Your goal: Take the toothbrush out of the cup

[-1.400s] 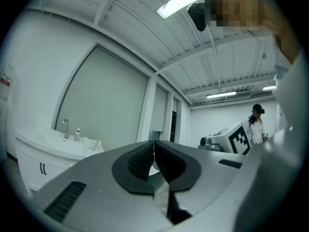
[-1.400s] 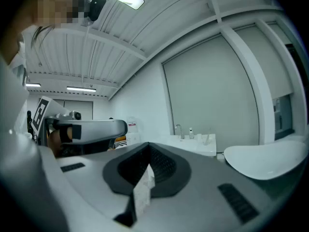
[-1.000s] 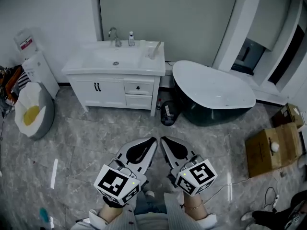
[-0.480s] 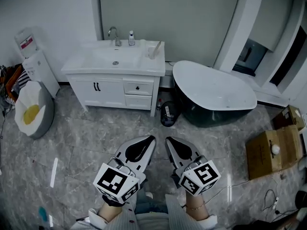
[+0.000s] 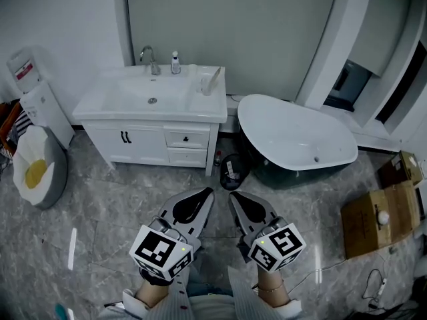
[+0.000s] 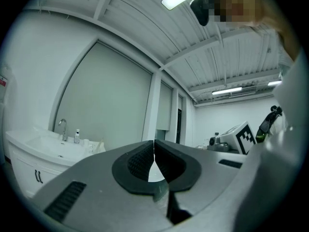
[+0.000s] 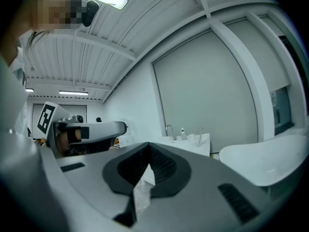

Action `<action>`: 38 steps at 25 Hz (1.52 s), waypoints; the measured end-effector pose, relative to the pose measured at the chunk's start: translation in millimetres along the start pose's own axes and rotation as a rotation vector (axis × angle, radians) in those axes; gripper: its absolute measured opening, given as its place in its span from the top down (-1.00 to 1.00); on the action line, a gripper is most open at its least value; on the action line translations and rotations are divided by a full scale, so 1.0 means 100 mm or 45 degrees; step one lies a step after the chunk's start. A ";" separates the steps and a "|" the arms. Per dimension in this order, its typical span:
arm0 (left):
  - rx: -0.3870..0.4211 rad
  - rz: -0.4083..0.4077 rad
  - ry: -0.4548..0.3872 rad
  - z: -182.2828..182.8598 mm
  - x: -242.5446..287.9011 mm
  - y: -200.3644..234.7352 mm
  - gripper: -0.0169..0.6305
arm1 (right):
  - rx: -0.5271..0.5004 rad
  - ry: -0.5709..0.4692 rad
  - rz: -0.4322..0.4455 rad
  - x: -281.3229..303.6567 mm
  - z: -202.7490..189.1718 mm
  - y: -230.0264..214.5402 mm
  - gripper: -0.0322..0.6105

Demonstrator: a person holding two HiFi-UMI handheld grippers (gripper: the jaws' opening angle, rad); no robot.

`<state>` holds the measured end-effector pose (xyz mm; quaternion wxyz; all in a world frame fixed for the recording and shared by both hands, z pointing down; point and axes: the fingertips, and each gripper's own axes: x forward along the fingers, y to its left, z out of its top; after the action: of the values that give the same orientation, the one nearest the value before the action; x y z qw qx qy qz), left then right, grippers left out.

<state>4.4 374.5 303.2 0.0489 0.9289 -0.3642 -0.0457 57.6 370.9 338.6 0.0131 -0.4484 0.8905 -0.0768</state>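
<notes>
A white cup (image 5: 206, 84) stands at the right back corner of the white vanity top (image 5: 127, 105), with a pale toothbrush (image 5: 215, 77) leaning out of it to the right. The cup (image 7: 197, 140) and toothbrush (image 7: 201, 134) also show small and far in the right gripper view, and faintly as the cup (image 6: 91, 145) in the left gripper view. My left gripper (image 5: 208, 193) and right gripper (image 5: 233, 195) are side by side over the floor, well short of the vanity, pointing level at it. Both are shut and empty.
A faucet (image 5: 148, 55) and a soap bottle (image 5: 175, 63) stand behind the basin. A white bathtub (image 5: 293, 135) lies right of the vanity, with a dark bin (image 5: 230, 171) between them. A cardboard box (image 5: 377, 219) is at the right; a water dispenser (image 5: 37, 102) and a cushion (image 5: 37, 172) at the left.
The vanity and tub have come nearer and shifted left in the head view. Both grippers moved forward with the person, still shut and side by side.
</notes>
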 end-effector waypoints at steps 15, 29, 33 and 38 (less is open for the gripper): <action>0.014 -0.020 0.028 0.17 0.90 1.56 0.88 | 0.025 -0.004 -0.047 1.59 0.21 -0.76 0.87; -0.022 0.008 0.038 0.09 0.95 2.17 0.88 | 0.036 0.015 -0.103 2.13 0.14 -0.97 0.87; -0.023 0.017 0.036 0.11 1.04 2.32 0.88 | 0.028 0.019 -0.097 2.31 0.17 -1.09 0.87; -0.009 0.034 0.012 0.15 1.29 2.56 0.88 | 0.007 0.009 -0.082 2.60 0.25 -1.33 0.87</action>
<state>-75.1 99.4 313.9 0.0546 0.9240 -0.3761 -0.0421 10.4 82.2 345.8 0.0087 -0.4766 0.8753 -0.0812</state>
